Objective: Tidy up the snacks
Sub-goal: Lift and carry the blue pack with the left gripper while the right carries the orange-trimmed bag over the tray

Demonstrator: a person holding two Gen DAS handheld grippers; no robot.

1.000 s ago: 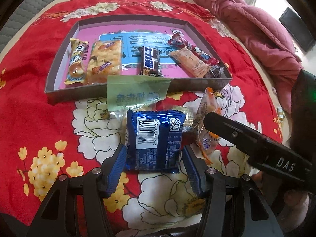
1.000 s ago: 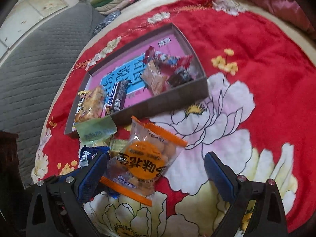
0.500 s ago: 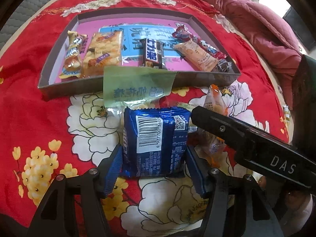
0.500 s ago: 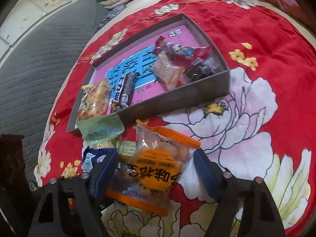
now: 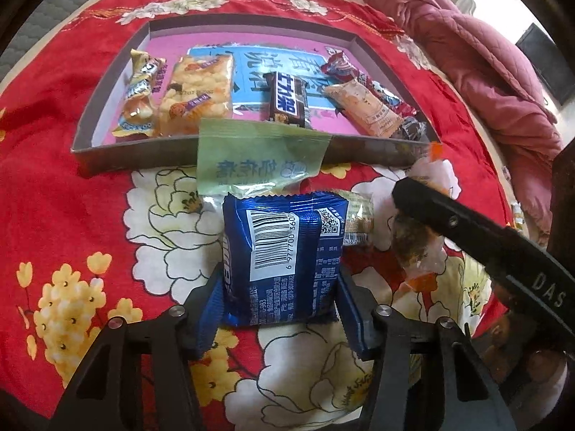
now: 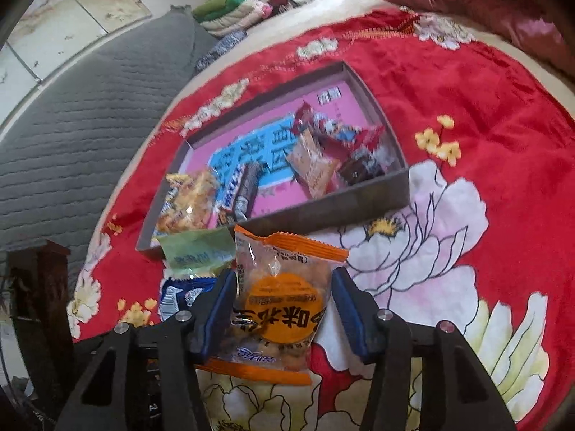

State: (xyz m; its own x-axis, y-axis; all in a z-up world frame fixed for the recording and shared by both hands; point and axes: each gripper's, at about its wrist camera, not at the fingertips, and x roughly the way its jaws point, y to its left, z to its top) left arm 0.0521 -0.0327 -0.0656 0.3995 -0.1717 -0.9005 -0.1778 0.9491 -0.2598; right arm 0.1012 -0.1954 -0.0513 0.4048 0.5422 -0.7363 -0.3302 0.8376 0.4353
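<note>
My left gripper (image 5: 280, 305) is shut on a blue foil snack pack (image 5: 284, 251) with a barcode, low over the red floral cloth. My right gripper (image 6: 284, 309) is shut on a clear snack bag with orange trim (image 6: 280, 301); its arm crosses the left wrist view (image 5: 485, 237). A pale green packet (image 5: 258, 158) leans on the near wall of a grey box with a pink floor (image 5: 118, 154). Inside lie several snacks, among them a dark chocolate bar (image 5: 287, 97). The box also shows in the right wrist view (image 6: 345, 204).
A small tan wrapped snack (image 5: 355, 215) lies beside the blue pack. A rolled pink quilt (image 5: 467, 46) lies at the far right of the bed. A grey quilted cover (image 6: 72, 136) and folded clothes (image 6: 237, 10) lie at the left.
Both grippers have closed: the left jaws now pinch the blue pack and the right jaws pinch the orange-trimmed bag. Both views have moved slightly closer to the box.
</note>
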